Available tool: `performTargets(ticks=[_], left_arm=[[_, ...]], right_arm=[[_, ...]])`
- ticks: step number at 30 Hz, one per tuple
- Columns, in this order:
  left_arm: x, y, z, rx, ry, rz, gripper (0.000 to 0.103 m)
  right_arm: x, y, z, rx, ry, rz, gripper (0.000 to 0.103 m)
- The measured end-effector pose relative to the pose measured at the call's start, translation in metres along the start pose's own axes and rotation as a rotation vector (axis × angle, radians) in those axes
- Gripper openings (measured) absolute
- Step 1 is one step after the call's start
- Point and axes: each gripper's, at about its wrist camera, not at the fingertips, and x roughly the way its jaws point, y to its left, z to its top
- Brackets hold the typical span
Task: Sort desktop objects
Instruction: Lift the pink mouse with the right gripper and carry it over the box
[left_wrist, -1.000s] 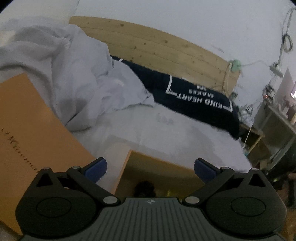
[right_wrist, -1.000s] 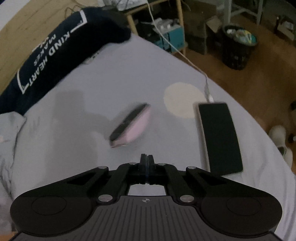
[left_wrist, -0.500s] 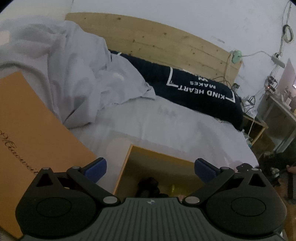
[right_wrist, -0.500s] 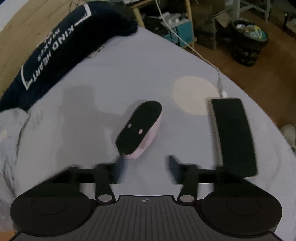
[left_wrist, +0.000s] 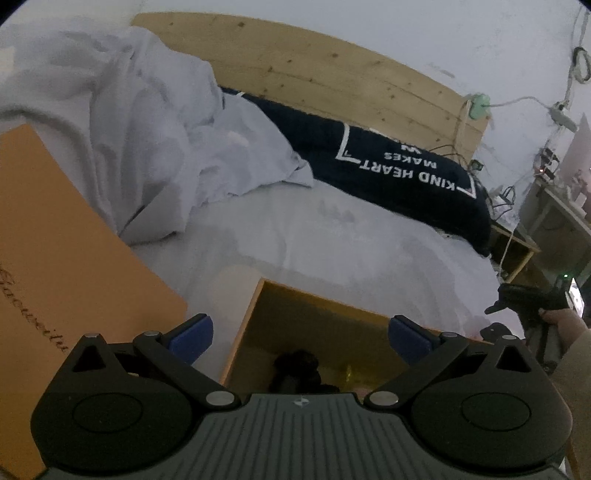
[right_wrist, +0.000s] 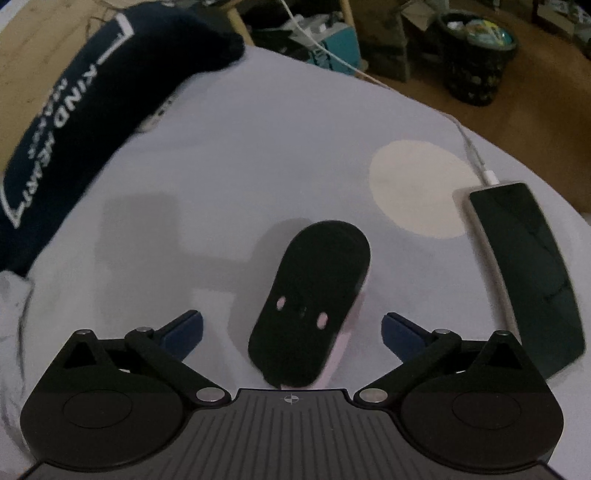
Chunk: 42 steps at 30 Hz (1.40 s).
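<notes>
Left wrist: my left claw (left_wrist: 299, 334) gapes, released, over one open orange cardboard box (left_wrist: 314, 321) on the bed.

Right wrist: my right claw (right_wrist: 291, 330), released, straddles one pink black-topped oval device (right_wrist: 310, 299); one black phone (right_wrist: 528, 273) lies right.

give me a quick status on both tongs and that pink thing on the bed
Left tongs open over the box. Right tongs open astride the pink case, not gripping. Phone lies beside, apart.
</notes>
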Motion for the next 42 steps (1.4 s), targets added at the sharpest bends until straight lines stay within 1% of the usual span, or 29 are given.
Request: performTargets(ticks=[5, 8, 9, 12, 13, 18, 22, 26, 32, 38, 42], left_arm=[[0.006, -0.002, -0.005, 0.014, 0.014, 0.010, 0.103], [0.008, -0.004, -0.006, 0.026, 0.020, 0.012, 0.103], [0.008, -0.005, -0.006, 0.030, 0.022, 0.013, 0.103], [0.007, -0.007, -0.007, 0.034, 0.021, 0.012, 0.103], [0.005, -0.007, -0.007, 0.034, 0.019, 0.009, 0.103], [-0.002, -0.008, -0.006, 0.031, 0.009, -0.005, 0.103], [-0.010, -0.011, -0.004, 0.026, -0.010, -0.021, 0.103], [-0.028, -0.015, -0.001, 0.025, -0.040, -0.050, 0.103], [-0.056, -0.020, 0.004, 0.022, -0.085, -0.092, 0.103], [-0.086, -0.025, 0.009, 0.020, -0.135, -0.135, 0.103], [-0.111, -0.026, 0.010, 0.000, -0.163, -0.148, 0.103]], right_arm=[[0.029, 0.000, 0.004, 0.029, 0.013, -0.047, 0.103], [0.038, 0.007, 0.001, -0.022, 0.015, -0.088, 0.103], [0.039, 0.011, 0.000, -0.049, 0.015, -0.104, 0.100], [0.035, 0.016, -0.005, -0.107, -0.011, -0.160, 0.072], [0.033, 0.016, -0.006, -0.121, -0.011, -0.152, 0.069], [0.020, 0.007, -0.012, -0.153, 0.012, -0.084, 0.066], [0.001, 0.001, -0.020, -0.172, 0.007, -0.052, 0.064], [-0.027, -0.006, -0.027, -0.188, -0.007, -0.003, 0.064], [-0.094, -0.010, -0.045, -0.237, -0.046, 0.071, 0.063], [-0.179, -0.009, -0.070, -0.330, -0.099, 0.124, 0.063], [-0.236, -0.006, -0.087, -0.379, -0.134, 0.163, 0.063]])
